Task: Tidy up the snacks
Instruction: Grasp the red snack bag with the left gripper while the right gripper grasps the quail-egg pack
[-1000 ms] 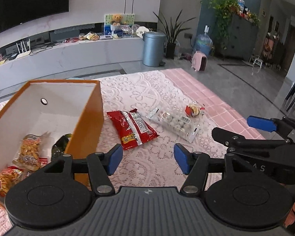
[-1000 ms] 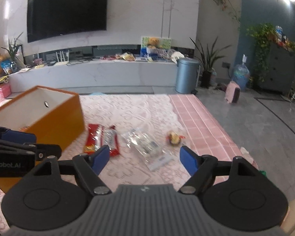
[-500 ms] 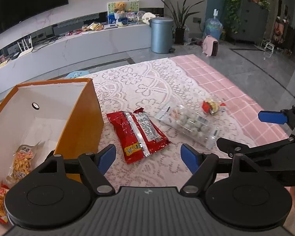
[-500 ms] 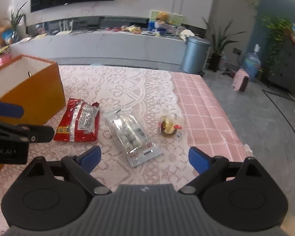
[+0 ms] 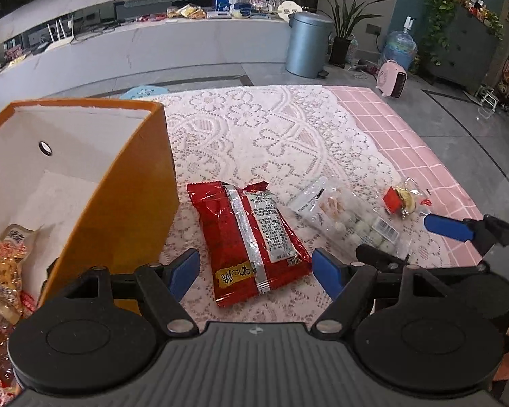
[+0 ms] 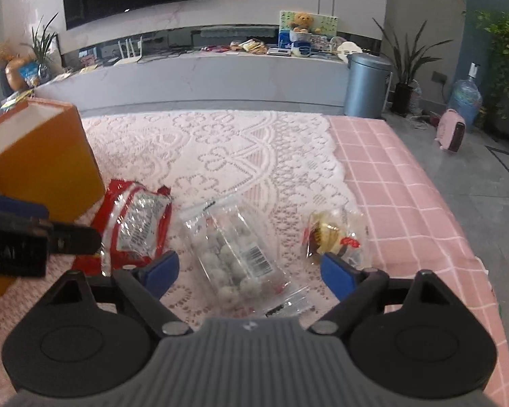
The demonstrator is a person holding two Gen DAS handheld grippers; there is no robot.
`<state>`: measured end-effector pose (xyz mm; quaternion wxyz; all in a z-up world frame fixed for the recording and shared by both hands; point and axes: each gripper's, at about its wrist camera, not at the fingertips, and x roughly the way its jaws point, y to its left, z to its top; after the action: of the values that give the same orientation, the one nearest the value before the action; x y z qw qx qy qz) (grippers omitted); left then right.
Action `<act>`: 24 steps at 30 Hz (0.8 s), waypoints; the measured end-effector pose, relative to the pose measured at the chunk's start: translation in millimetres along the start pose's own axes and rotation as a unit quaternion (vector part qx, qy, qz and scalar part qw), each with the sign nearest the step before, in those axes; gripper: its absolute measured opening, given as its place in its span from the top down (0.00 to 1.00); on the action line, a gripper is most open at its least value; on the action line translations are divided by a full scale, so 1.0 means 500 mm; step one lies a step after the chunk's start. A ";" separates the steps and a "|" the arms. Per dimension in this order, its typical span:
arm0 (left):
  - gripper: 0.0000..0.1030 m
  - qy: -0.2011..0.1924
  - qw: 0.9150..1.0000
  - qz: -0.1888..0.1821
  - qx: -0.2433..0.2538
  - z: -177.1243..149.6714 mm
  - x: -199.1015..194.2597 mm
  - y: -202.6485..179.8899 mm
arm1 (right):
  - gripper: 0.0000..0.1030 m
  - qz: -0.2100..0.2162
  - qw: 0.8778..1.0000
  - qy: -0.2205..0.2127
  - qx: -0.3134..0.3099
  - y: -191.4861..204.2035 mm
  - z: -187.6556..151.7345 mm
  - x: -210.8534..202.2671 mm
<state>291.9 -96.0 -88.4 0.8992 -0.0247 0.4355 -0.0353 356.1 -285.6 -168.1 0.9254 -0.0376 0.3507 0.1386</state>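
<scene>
A red snack packet [image 5: 251, 237] lies on the lace cloth beside an orange box [image 5: 125, 183]; it also shows in the right wrist view [image 6: 135, 224]. My left gripper [image 5: 254, 271] is open and empty, low over the packet's near end. A clear bag of white balls [image 6: 234, 254] lies under my right gripper [image 6: 249, 273], which is open and empty. A small wrapped pastry [image 6: 329, 234] lies by its right finger. The bag [image 5: 349, 220] and pastry [image 5: 402, 198] also show in the left wrist view. The box holds several yellow snack packs [image 5: 6, 271].
The table has a white lace cloth [image 6: 237, 149] over a pink checked cloth [image 6: 407, 196], whose right edge drops to the floor. The orange box [image 6: 40, 162] stands at the left. A grey bin [image 6: 366, 84] and a TV bench stand beyond the table.
Both grippers have moved forward and down toward the table. The left now hovers over the red packet, the right over the clear bag. Both stay open.
</scene>
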 end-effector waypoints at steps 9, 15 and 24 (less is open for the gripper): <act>0.15 0.020 1.000 0.015 0.000 -0.019 0.027 0.008 | 0.32 0.006 1.000 0.025 -0.002 -0.002 -0.014 0.037; 0.15 0.019 1.000 0.015 0.010 -0.028 0.027 0.009 | 0.41 0.029 0.999 0.024 0.026 -0.015 -0.013 0.019; 0.14 0.009 1.000 0.006 -0.023 -0.006 0.047 0.003 | 0.37 0.061 0.994 0.053 0.070 -0.020 -0.025 -0.003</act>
<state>304.4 -96.6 -108.8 0.8948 -0.0427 0.4440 -0.0200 349.8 -297.5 -176.8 0.8956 0.0412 0.4098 0.1682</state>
